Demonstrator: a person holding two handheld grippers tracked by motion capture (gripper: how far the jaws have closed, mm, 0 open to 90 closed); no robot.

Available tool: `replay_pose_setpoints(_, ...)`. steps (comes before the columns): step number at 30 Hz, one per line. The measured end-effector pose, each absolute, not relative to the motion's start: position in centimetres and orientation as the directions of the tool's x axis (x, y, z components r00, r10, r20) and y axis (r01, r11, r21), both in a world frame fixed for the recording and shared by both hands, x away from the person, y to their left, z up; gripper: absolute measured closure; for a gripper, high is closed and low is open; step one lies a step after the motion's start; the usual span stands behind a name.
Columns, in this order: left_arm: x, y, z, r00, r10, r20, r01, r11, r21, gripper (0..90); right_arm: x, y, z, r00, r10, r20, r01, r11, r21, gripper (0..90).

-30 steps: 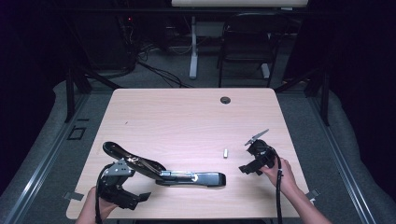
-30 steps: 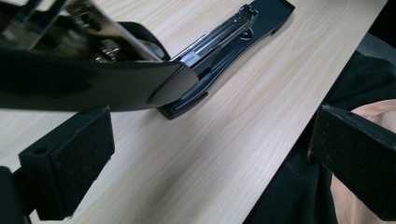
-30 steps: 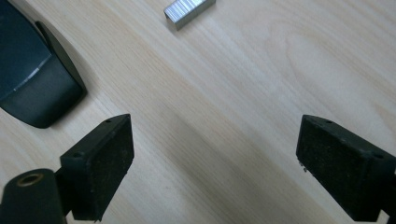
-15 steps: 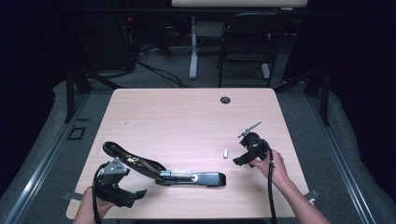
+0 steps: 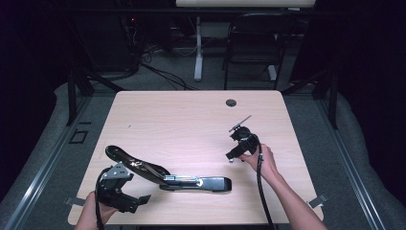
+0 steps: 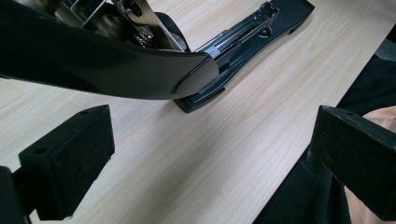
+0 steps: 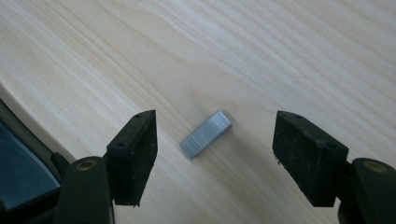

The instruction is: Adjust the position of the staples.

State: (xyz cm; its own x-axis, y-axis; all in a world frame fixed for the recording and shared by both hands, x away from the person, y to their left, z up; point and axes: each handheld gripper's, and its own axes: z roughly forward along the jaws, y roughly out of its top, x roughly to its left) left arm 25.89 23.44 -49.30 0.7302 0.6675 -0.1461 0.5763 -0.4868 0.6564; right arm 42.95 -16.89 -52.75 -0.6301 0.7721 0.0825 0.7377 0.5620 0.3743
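- Jaws of your right gripper [image 7: 215, 158] are apart and have just been closing; the staple strip [image 7: 206, 134] lies flat on the tabletop [image 5: 182, 120] between them, touching neither pad.
- Jaws of your left gripper [image 6: 210, 172] are wide open, gripping nothing, at the tabletop's near left edge.
- The opened black stapler [image 5: 167, 175] sits left of the strip, well apart from it; its raised arm is just ahead of your left gripper.
- A round grommet [image 5: 231, 102] sits near the far edge.
- Nothing blocks the strip.
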Motion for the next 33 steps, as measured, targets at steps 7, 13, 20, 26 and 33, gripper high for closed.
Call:
replay_pose_setpoints(7,25.9,23.3,-49.4,0.736,0.66,-0.152,0.577,-0.495,0.65,0.1,43.4,-15.7,-53.8,-0.611,0.788,0.08,0.759,0.553,0.343,40.2)
replay_pose_setpoints(13,25.9,23.2,-49.5,0.737,0.66,-0.145,0.576,-0.5,0.646,0.0,43.5,-15.4,-54.2,-0.594,0.802,0.063,0.771,0.546,0.327,49.3)
replay_pose_setpoints(20,26.0,23.1,-49.6,0.738,0.66,-0.141,0.579,-0.512,0.635,0.1,43.5,-15.5,-54.4,-0.586,0.808,0.064,0.779,0.54,0.318,58.3)
replay_pose_setpoints(26,26.0,23.1,-49.6,0.738,0.661,-0.137,0.581,-0.518,0.628,0.1,43.4,-15.4,-54.5,-0.589,0.806,0.06,0.779,0.547,0.308,67.7)
replay_pose_setpoints(33,26.0,23.0,-49.7,0.74,0.66,-0.132,0.58,-0.525,0.623,0.1,43.4,-15.2,-54.5,-0.605,0.793,0.068,0.772,0.564,0.295,77.8)
